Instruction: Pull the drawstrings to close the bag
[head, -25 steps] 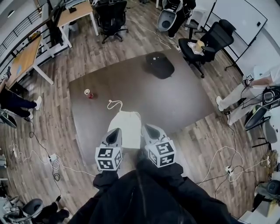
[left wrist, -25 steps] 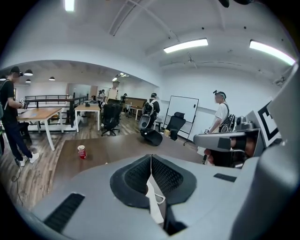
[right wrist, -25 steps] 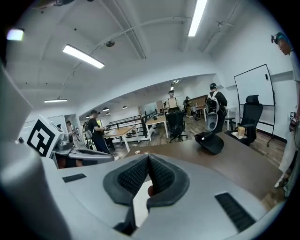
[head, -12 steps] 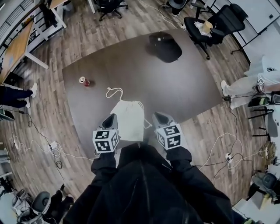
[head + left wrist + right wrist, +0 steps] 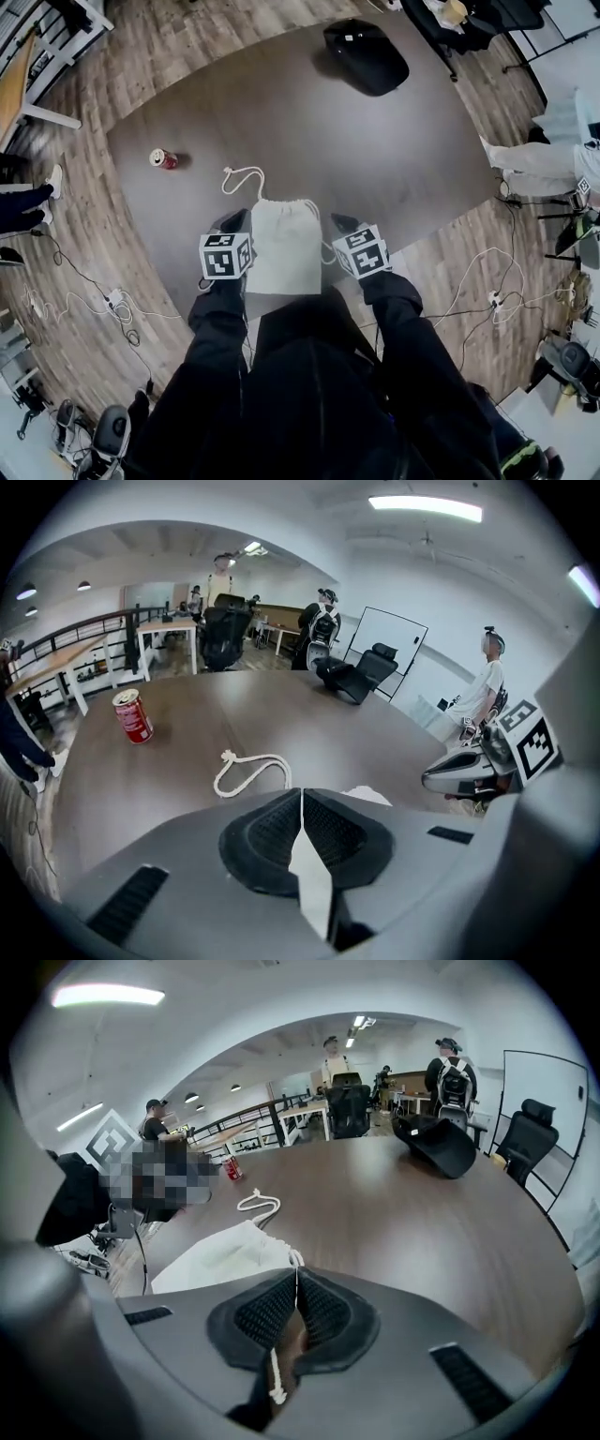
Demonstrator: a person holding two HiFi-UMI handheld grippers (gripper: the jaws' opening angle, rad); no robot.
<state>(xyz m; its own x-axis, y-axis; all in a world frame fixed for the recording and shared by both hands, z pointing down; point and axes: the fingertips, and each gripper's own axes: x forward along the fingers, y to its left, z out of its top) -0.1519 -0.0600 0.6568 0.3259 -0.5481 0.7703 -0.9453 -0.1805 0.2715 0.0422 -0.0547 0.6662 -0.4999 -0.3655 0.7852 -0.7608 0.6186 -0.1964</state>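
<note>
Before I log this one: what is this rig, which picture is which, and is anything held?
No robot here: a person holds a two-jaw gripper in each hand. The head view looks down from the person's head; the other two views ride on the left gripper and right gripper, looking along their jaws. On the brown table lie a white drawstring bag, its looped cord, a red can and a black backpack. Both grippers are shut beside the bag, apparently holding nothing.
</note>
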